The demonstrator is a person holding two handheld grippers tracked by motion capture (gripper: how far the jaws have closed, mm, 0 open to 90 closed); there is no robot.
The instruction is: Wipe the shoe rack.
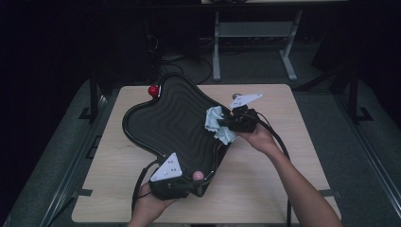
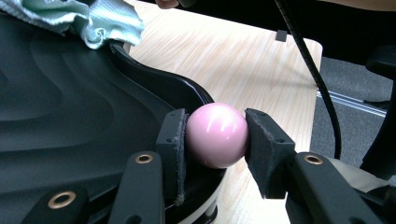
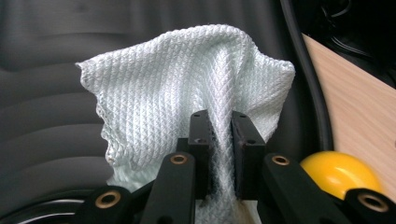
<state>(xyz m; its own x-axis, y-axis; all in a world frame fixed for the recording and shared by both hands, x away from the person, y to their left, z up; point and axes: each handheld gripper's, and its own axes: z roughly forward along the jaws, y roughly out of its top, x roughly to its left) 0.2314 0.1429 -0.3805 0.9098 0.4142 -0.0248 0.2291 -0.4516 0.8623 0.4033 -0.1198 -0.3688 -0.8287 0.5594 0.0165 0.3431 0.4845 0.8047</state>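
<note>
While the left tool (image 2: 215, 140) clamps one pink ball (image 2: 216, 135), the right tool (image 3: 219, 135) pinches one cloth (image 3: 187, 88).

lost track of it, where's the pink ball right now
The pink ball sits clamped between the left gripper jaws, at the black tray's near rim, low in the high view.
</note>
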